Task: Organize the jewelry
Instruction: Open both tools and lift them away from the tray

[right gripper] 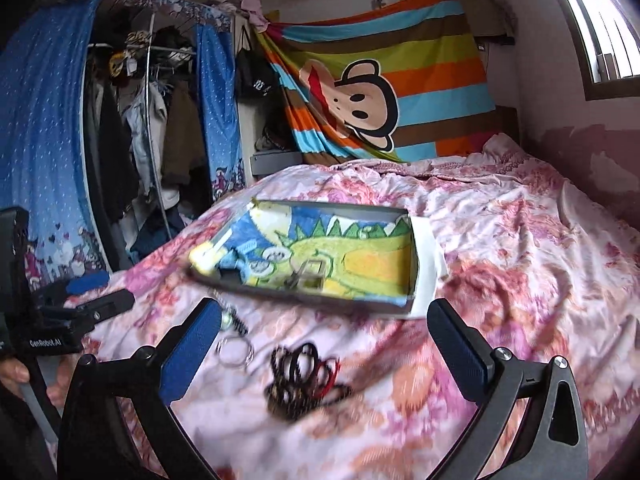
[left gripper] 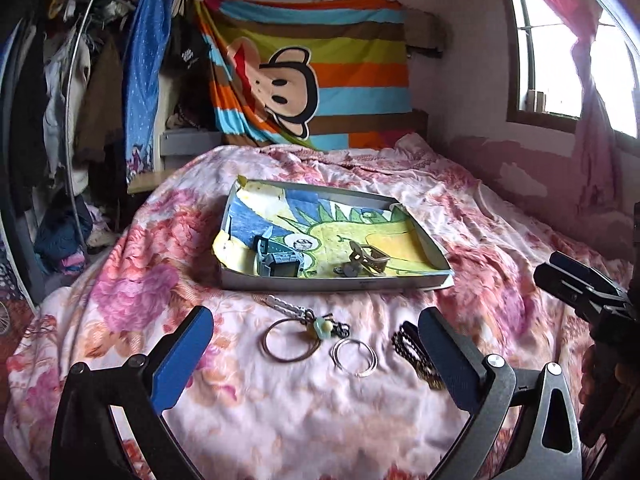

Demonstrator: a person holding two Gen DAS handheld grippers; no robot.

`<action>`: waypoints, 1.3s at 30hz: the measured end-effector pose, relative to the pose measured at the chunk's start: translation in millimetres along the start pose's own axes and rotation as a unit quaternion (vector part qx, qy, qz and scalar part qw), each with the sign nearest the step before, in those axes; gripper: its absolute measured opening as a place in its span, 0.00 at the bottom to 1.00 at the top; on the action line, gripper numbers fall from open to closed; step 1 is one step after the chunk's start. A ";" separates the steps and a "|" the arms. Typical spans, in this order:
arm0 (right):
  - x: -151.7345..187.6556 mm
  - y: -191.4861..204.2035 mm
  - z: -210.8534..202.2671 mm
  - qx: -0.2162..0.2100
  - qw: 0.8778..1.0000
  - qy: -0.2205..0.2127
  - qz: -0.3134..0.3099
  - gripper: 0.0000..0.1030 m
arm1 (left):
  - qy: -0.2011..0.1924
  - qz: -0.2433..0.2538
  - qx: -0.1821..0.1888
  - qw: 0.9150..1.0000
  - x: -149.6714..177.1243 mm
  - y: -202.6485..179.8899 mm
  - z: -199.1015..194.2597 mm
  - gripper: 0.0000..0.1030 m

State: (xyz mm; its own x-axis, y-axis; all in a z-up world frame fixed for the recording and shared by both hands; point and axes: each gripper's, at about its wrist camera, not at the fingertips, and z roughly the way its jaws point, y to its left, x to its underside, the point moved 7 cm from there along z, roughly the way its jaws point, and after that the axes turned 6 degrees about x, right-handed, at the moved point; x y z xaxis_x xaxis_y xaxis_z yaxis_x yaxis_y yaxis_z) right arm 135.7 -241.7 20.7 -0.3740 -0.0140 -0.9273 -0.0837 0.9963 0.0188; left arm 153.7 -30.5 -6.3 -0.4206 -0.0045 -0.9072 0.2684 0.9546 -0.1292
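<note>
A shallow tray (left gripper: 332,283) lined with a dinosaur drawing lies on the bed. Inside it are a grey-teal watch (left gripper: 280,260) and a brown hair clip (left gripper: 366,260). On the quilt in front lie a large bangle (left gripper: 290,340), thin silver hoops (left gripper: 356,358), a green bead charm on a chain (left gripper: 322,326) and dark beaded bracelets (right gripper: 304,376). My left gripper (left gripper: 316,360) is open above the hoops, holding nothing. My right gripper (right gripper: 324,344) is open above the bracelets, also holding nothing. The tray (right gripper: 424,268) lies just beyond it.
A pink floral quilt (left gripper: 500,240) covers the bed. A striped monkey cloth (left gripper: 320,72) hangs at the headboard, and a clothes rack (left gripper: 72,100) stands on the left. A window (left gripper: 560,52) is on the right wall. Each gripper shows at the edge of the other's view.
</note>
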 end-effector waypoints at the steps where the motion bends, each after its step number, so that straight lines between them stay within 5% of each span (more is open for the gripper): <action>1: 3.7 0.7 -5.4 -0.001 1.000 0.003 -0.001 0.98 | -0.004 0.006 -0.001 1.000 2.0 -2.0 -5.5 1.00; 12: 38.0 9.2 -26.6 0.003 0.999 0.044 -0.016 0.98 | -0.002 0.030 -0.013 0.999 25.3 -14.2 -34.6 1.00; 21: 66.0 2.1 -3.3 0.014 0.994 0.108 -0.010 0.98 | 0.033 0.027 -0.021 0.999 41.4 -7.7 -22.0 1.00; 39: 75.9 -0.7 14.3 0.016 0.989 0.144 0.005 0.98 | 0.082 0.011 -0.023 0.996 51.9 0.8 -3.0 1.00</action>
State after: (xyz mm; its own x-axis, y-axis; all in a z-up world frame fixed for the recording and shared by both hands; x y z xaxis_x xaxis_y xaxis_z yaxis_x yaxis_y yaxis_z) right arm 120.6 -242.3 -55.1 -0.6224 -0.0227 -0.7824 -0.0502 0.9987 0.0110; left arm 129.5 -29.1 -52.3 -0.5518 0.0620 -0.8317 0.2412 0.9665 -0.0880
